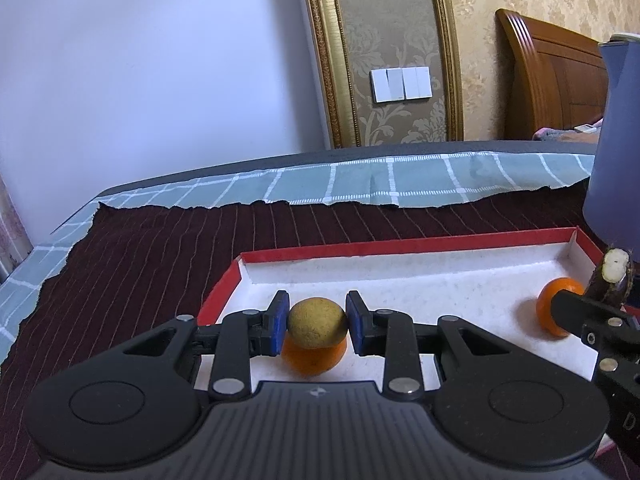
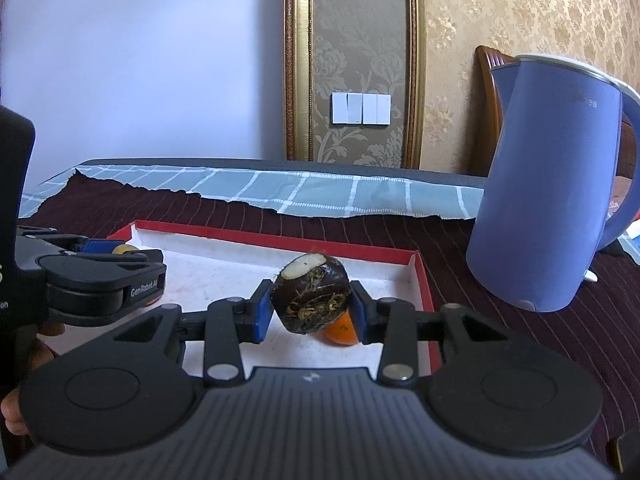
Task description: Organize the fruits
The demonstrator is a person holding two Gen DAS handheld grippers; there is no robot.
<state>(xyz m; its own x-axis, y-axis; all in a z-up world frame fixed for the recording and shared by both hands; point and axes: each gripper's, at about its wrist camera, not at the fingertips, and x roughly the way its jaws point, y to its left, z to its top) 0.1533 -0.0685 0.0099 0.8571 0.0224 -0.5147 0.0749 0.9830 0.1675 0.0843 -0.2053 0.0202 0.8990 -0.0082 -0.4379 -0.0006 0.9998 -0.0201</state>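
A white tray [image 1: 440,276] with a red rim lies long side across the view. Above it, the right gripper [image 2: 312,306] clamps a dark chestnut [image 2: 310,300], its pale cut end tilted up-left. The left gripper [image 1: 317,322] pinches a round tan fruit [image 1: 317,322] over an orange [image 1: 316,360].

Right gripper [image 2: 312,308] clamps dark fruit [image 2: 311,298] over tray [image 2: 425,280].

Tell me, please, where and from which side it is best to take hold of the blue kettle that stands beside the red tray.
Probably the handle: the kettle stands upright and its body looks too wide for the fingers. The handle loops out on the side away from the red tray, so come from that side, level, closing across the loop. The right gripper now holds a dark fruit, so free it first.
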